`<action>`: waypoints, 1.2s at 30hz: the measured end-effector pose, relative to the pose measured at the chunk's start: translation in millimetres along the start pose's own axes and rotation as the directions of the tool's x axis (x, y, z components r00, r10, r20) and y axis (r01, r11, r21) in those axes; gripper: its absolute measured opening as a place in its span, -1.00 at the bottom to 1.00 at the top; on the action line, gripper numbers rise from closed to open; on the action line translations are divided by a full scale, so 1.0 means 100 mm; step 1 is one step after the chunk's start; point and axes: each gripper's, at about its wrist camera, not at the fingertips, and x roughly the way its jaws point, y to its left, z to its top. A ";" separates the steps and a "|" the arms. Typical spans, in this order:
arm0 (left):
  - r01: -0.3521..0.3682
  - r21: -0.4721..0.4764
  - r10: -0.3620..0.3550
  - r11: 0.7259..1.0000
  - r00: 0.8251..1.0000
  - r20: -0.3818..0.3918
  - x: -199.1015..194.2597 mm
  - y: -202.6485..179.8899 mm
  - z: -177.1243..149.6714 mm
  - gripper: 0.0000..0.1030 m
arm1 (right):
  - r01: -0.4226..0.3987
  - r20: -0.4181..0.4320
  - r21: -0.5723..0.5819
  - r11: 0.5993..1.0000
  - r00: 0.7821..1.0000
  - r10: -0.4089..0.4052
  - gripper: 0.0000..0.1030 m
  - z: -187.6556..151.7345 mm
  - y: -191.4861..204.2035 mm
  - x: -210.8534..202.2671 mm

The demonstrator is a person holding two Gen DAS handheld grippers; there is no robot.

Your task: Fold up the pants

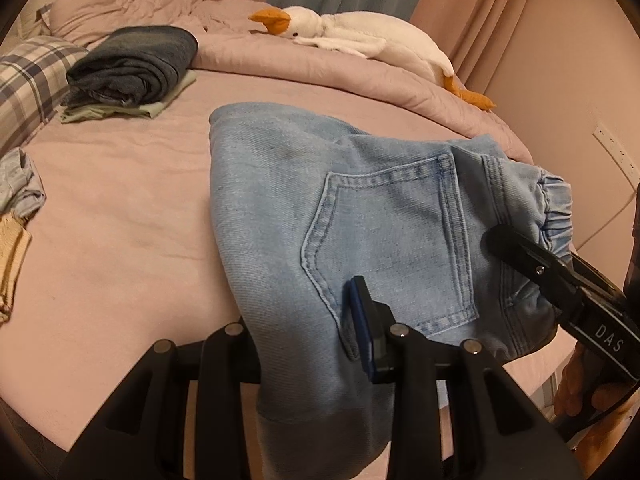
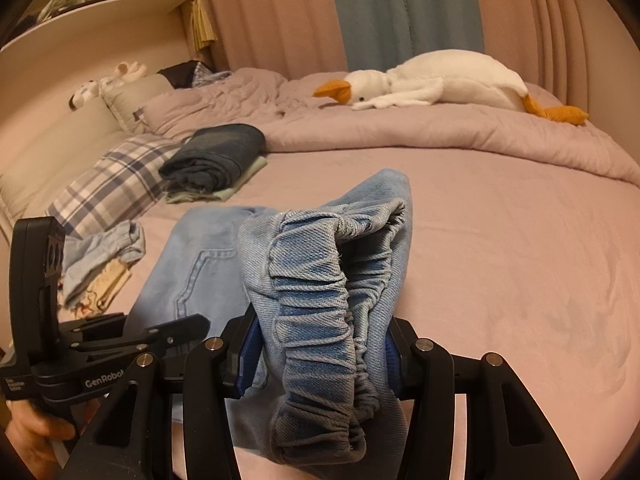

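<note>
We see the light blue jeans (image 1: 280, 208) held up over the pink bed (image 1: 120, 220), folded over, back pocket (image 1: 392, 240) facing the left cam. The left gripper (image 1: 312, 344) has its jaws fairly narrow and clamped on the fabric near the pocket's lower corner; only the right-side finger w/ its blue pad (image 1: 362, 320) shows, the other is buried under denim. The lower part of the jeans drops below the frame edge, so we can't see how far it hangs. In the right cam the right gripper (image 2: 320, 356) grips the bunched elastic waistband (image 2: 320, 300), jaws about half apart w/ the wad of cloth filling the gap btwn them; both blue pads are mostly covered by fabric. The far end of the jeans seems to rest on the bed, but whether it touches or hangs just above is hard to tell. Each gripper shows in the other's view, cut off at the frame edge: the right one at the waistband side in the left cam, the left one low at left in the right cam, w/ part of a hand (image 2: 32, 432) on its handle. Further back lies a folded stack of dark clothes (image 1: 136, 68) near a plaid pillow (image 1: 28, 80), a white goose toy (image 1: 360, 36) on the rumpled blanket (image 1: 300, 64) and curtains (image 2: 280, 12) behind. At the left edge sits a small heap of crumpled clothes (image 2: 104, 264), partly hidden behind the left gripper; what they are we can't make out.
</note>
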 end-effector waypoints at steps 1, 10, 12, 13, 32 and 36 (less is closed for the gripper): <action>0.000 0.001 0.000 1.000 1.000 0.003 0.00 0.02 0.01 -0.37 | -0.001 0.003 -0.003 1.000 1.000 0.001 0.00 0.02 0.01 0.01; -0.015 0.032 0.014 0.999 1.000 0.027 0.08 0.05 0.22 -0.37 | 0.016 0.037 -0.013 1.000 0.999 -0.016 0.00 0.13 0.05 0.08; -0.015 0.038 0.014 0.999 1.000 0.026 0.13 0.05 0.28 -0.38 | 0.019 0.036 -0.013 1.000 0.999 -0.019 0.00 0.16 0.04 0.12; -0.014 0.040 0.013 0.999 1.000 0.024 0.16 0.05 0.31 -0.38 | 0.022 0.036 -0.014 1.000 0.999 -0.021 0.00 0.18 0.03 0.14; -0.018 0.108 0.017 0.994 1.000 0.013 0.76 -0.03 0.86 -0.40 | 0.063 0.047 0.024 0.998 0.997 -0.064 0.00 0.46 -0.28 0.56; -0.025 0.128 0.023 0.991 1.000 0.015 0.90 -0.06 0.98 -0.40 | 0.067 0.052 0.040 0.997 0.996 -0.069 0.00 0.53 -0.36 0.64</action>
